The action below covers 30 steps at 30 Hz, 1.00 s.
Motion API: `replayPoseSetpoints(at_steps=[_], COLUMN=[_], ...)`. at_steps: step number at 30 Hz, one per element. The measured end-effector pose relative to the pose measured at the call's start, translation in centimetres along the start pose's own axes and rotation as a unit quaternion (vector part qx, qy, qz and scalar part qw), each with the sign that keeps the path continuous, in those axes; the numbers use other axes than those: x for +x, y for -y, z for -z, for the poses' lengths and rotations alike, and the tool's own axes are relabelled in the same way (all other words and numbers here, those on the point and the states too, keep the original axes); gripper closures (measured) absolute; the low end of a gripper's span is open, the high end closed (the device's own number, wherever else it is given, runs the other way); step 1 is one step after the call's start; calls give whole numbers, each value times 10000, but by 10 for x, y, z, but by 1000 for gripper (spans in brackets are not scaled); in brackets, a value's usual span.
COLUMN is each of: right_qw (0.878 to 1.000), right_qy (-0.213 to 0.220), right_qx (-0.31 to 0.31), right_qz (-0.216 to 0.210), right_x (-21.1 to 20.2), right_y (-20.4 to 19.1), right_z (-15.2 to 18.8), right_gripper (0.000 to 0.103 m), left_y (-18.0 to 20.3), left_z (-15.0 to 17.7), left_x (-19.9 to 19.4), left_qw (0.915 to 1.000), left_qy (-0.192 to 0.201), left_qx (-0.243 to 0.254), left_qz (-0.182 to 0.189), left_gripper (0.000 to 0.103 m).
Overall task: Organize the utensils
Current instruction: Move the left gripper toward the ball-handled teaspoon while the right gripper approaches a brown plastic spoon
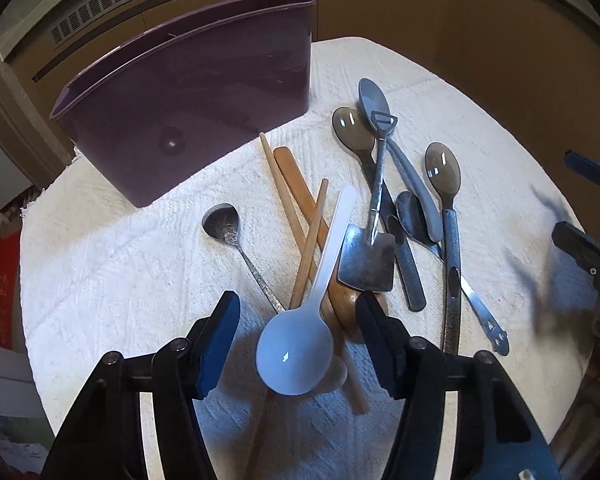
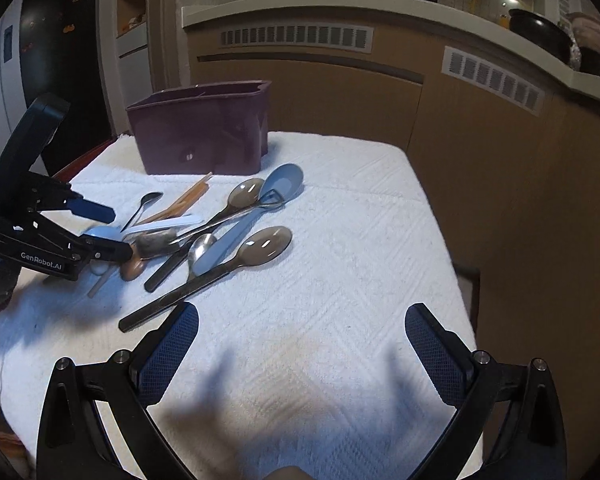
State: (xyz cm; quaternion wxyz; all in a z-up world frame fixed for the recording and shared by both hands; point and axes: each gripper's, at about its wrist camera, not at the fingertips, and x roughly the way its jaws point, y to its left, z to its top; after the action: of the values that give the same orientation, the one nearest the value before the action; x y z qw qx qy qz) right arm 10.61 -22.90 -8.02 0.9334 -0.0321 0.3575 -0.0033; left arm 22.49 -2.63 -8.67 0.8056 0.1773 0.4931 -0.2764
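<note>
A heap of utensils lies on a white towel [image 1: 112, 280]. The white plastic spoon [image 1: 296, 350] rests on top of wooden chopsticks [image 1: 278, 184] and a wooden spoon [image 1: 340, 306]. My left gripper [image 1: 296, 308] points down over it, open, with the spoon's bowl between the fingers and a gap on each side. A metal spatula [image 1: 366, 260], two smoky brown spoons [image 1: 352, 128] and a grey-blue spoon [image 1: 372, 98] lie to the right. The purple holder [image 1: 188, 92] stands behind. My right gripper [image 2: 302, 312] hovers open over bare towel, with nothing between its fingers.
A small metal spoon [image 1: 222, 222] lies alone left of the heap. Brown cabinets with vent grilles [image 2: 296, 38] rise close behind the table. A dark pot [image 2: 540, 30] sits on the counter at the far right. The towel's right edge [image 2: 440, 216] drops off beside the cabinets.
</note>
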Motion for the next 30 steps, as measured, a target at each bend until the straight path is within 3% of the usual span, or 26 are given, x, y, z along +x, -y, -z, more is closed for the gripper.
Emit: replayPoseSetpoints(at_steps=[3, 10, 12, 14, 20, 22, 25, 27, 30], right_qw=[9998, 9995, 9992, 9987, 9963, 9946, 9914, 9889, 9874], right_qy=[101, -253, -267, -331, -622, -781, -1061, -1245, -1393], right_qx=[47, -50, -83, -165, -48, 258, 568, 634, 581], right_qz=[163, -202, -269, -351, -589, -627, -517, -507, -467], right_x=[-2, 5, 5, 6, 20, 35, 60, 75, 90], right_y=[3, 0, -3, -6, -4, 2, 0, -8, -24], right_z=[-1, -2, -4, -4, -20, -32, -41, -41, -39], right_gripper=[0, 1, 6, 18, 20, 22, 32, 34, 34], left_y=[3, 11, 12, 12, 8, 6, -2, -10, -27], left_z=[-3, -20, -26, -30, -16, -6, 6, 18, 25], left_x=[0, 6, 10, 14, 6, -2, -16, -28, -38], left_qw=[9999, 9999, 9998, 9996, 9980, 9965, 9937, 9918, 9872], left_qy=[20, 14, -17, -33, -9, 69, 240, 409, 647], left_qx=[-24, -51, -119, -182, -431, -602, -925, -1146, -1457], left_qz=[-104, 112, 156, 212, 452, 575, 593, 384, 27], left_gripper=[54, 56, 59, 65, 66, 65, 51, 39, 35])
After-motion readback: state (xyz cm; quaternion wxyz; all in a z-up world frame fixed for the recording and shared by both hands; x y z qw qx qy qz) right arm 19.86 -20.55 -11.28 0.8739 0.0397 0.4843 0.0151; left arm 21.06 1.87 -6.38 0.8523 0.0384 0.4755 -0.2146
